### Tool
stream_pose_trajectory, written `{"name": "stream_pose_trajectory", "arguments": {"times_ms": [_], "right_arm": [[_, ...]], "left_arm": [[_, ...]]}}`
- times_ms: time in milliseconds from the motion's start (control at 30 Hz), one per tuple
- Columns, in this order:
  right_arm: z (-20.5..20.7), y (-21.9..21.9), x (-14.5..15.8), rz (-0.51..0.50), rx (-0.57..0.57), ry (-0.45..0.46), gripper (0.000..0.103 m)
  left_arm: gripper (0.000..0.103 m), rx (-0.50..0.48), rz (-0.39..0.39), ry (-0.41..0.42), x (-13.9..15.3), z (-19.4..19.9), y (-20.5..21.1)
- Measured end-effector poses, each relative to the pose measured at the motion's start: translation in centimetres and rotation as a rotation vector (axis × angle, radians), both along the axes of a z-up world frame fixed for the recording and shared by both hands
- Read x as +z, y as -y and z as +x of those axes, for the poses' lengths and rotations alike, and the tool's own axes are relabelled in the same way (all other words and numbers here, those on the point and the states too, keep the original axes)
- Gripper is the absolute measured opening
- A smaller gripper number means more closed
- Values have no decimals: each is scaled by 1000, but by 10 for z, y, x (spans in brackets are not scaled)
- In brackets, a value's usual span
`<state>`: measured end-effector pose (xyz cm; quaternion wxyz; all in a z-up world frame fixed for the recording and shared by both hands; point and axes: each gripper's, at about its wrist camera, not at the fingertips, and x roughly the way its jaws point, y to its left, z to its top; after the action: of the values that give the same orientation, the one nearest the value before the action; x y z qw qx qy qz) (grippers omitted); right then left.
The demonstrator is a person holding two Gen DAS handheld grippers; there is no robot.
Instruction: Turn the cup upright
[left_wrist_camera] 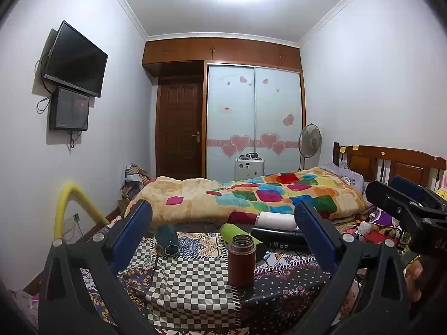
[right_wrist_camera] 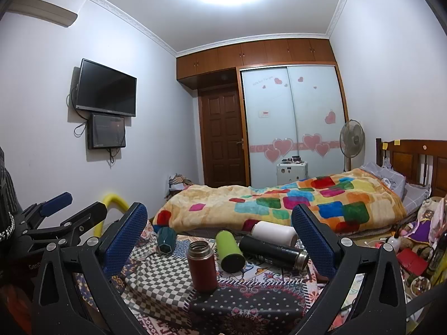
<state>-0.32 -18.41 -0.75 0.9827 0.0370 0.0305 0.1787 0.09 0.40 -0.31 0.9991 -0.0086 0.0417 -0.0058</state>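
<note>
A dark red flask stands upright and uncapped on the patterned cloth; it also shows in the right wrist view. Behind it lie a green bottle, a black flask, a white bottle and a teal faceted cup on its side. My left gripper is open and empty, with the red flask between and beyond its fingers. My right gripper is open and empty, back from the cups. The right gripper also shows in the left wrist view.
The cloth-covered table stands in front of a bed with a colourful blanket. Clutter lies at the right. A yellow tube arches at the left. A fan and wardrobe stand behind.
</note>
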Motion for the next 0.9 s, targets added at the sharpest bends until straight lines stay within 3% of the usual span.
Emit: {"name": "stream_pose_trajectory", "arguments": {"times_ms": [900], "right_arm": [[2,-5,0,-6,1,-8,103]], "left_arm": [[103,-19,-16,-11,-2,0,0]]}}
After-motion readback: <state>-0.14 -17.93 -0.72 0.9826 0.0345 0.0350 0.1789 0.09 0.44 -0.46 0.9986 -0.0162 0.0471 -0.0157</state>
